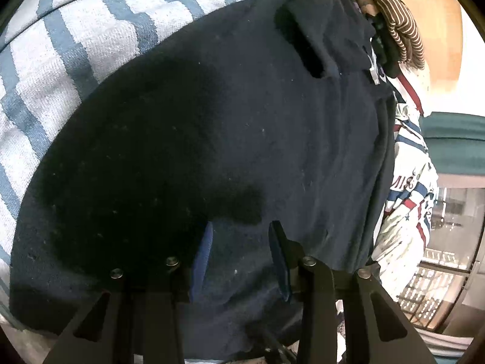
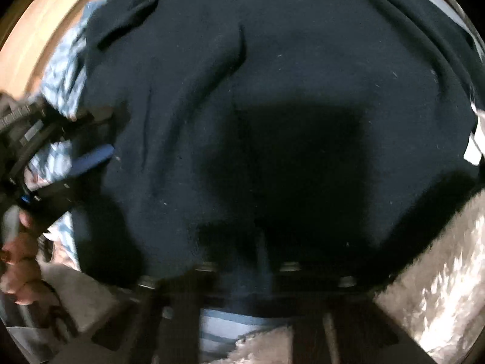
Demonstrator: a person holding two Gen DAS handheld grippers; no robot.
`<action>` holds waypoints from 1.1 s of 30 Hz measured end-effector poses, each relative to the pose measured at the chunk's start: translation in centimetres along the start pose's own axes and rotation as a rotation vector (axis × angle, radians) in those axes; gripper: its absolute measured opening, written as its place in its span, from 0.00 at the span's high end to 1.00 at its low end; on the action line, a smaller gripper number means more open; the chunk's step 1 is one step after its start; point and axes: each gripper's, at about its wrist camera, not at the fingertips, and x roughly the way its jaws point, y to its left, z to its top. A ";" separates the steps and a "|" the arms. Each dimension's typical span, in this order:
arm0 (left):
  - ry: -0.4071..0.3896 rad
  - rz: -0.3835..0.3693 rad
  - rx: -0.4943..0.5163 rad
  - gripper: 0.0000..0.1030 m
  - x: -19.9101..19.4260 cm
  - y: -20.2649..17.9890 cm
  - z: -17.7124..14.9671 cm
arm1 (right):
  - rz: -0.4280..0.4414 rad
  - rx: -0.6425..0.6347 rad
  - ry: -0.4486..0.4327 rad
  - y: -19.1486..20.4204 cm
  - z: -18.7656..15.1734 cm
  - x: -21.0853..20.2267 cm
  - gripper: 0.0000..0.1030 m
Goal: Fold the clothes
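Note:
A dark navy garment (image 1: 230,127) lies spread over a blue-and-white striped cover (image 1: 60,48); its collar end (image 1: 321,30) is at the far side. My left gripper (image 1: 239,230) is open, its blue-padded fingers (image 1: 204,251) apart just above the navy cloth, holding nothing. In the right wrist view the same navy garment (image 2: 272,91) fills the frame. The left gripper (image 2: 91,156) shows there at the garment's left edge. My right gripper's fingertips are dark and blurred at the bottom; I cannot tell how they stand.
A white garment with red and blue print (image 1: 406,188) lies right of the navy one. A brown striped cloth (image 1: 400,27) lies beyond it by a wooden board (image 1: 436,15). A fluffy pale blanket (image 2: 439,273) is at lower right.

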 end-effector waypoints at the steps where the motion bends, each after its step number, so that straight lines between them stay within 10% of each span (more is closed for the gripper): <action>1: 0.003 0.000 0.002 0.62 0.0 0.1 0.1 | 0.021 0.033 -0.011 -0.6 -0.2 -0.6 0.96; 9: 0.010 0.049 0.054 0.62 0.9 -1.5 1.0 | -0.094 0.012 -0.032 -0.9 -2.6 -1.9 0.96; 13: 0.018 0.033 0.034 0.62 0.9 -1.1 1.4 | -0.076 0.028 -0.016 -0.2 -2.9 -2.1 0.65; 17: 0.021 0.023 0.020 0.62 1.0 -0.9 1.8 | -0.067 0.027 -0.117 0.9 -2.9 -4.2 0.59; 24: -0.056 0.132 0.164 0.63 0.2 -2.8 1.3 | 0.017 -0.066 -0.121 5.4 -0.5 -0.6 0.87; 28: -0.010 0.257 0.257 0.79 1.3 -3.5 0.3 | -0.052 -0.020 -0.037 -3.7 -4.0 -3.6 1.00; 33: 0.050 0.355 0.318 0.86 3.1 -3.7 -1.2 | -0.040 -0.116 -0.121 -2.2 -4.0 -6.4 0.93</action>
